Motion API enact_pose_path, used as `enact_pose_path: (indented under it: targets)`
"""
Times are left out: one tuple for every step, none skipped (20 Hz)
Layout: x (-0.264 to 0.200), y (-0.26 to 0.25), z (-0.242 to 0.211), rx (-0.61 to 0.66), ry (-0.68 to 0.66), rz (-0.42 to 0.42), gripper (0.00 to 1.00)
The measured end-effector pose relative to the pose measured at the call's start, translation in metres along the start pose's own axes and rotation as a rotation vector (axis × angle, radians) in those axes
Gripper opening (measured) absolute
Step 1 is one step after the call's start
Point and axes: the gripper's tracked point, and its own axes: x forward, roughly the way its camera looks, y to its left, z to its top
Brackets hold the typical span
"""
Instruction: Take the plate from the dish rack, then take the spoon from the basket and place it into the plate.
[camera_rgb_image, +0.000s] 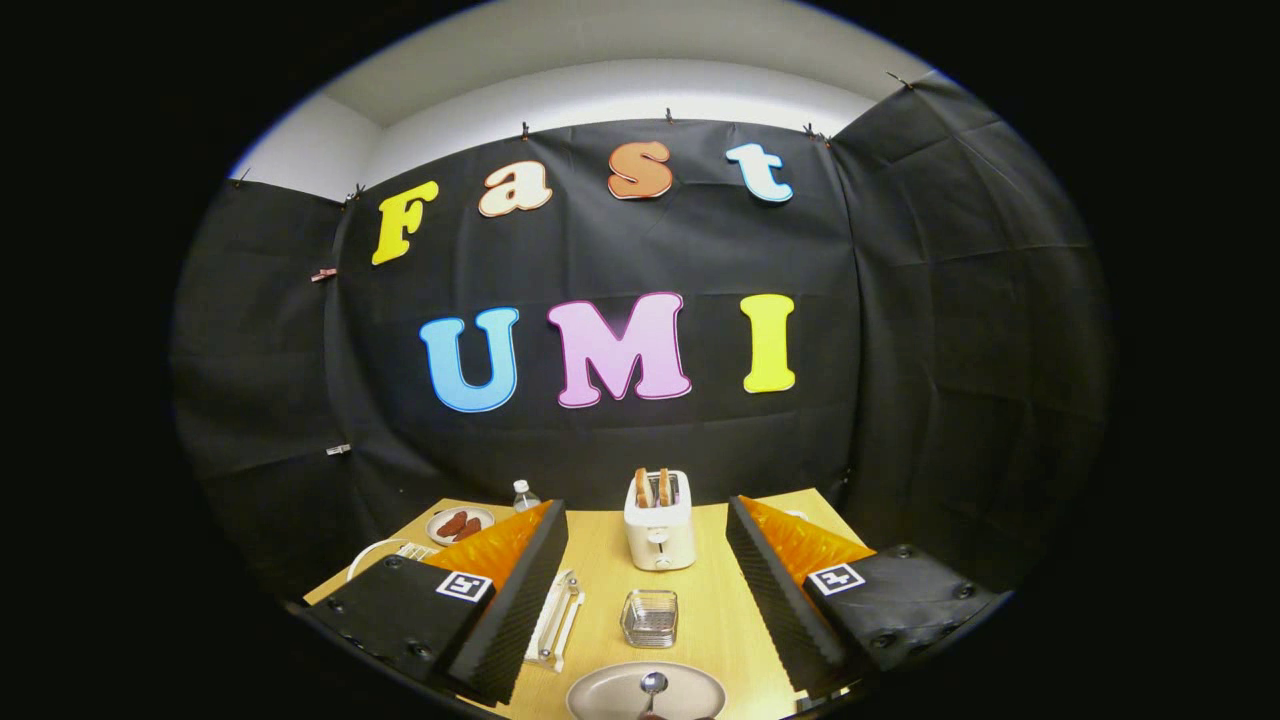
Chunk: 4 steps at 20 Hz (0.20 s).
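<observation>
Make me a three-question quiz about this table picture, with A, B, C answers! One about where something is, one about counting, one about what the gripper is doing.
1. Where is the spoon?
A. In the basket
B. On the plate
C. In the toaster

2. How many slices of bread stick out of the toaster?
A. Two
B. None
C. Five

3. What are the gripper's fingers doing?
A. Pressing on the spoon
B. Pressing on the toaster
C. Spread apart, holding nothing

Answers:
1. B: the spoon's bowl lies on the plate, nearer than the clear basket between the fingers.
2. A: two brown slices stand in the top slots.
3. C: the fingers stand wide apart with bare table between them.
</observation>
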Motion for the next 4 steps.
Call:
enact_pose_path:
  targets:
    - [-0.0013, 0.0026, -0.0003, 0.003, 0.005, 0.003, 0.98]
    - [-0.0017, 0.0042, 0.0013, 0.004, 0.006, 0.005, 0.98]
    - [-0.0022, 0.0052, 0.0025, 0.004, 0.004, 0.006, 0.98]
    - [-0.002, 0.0067, 0.0033, 0.003, 0.003, 0.007, 0.98]
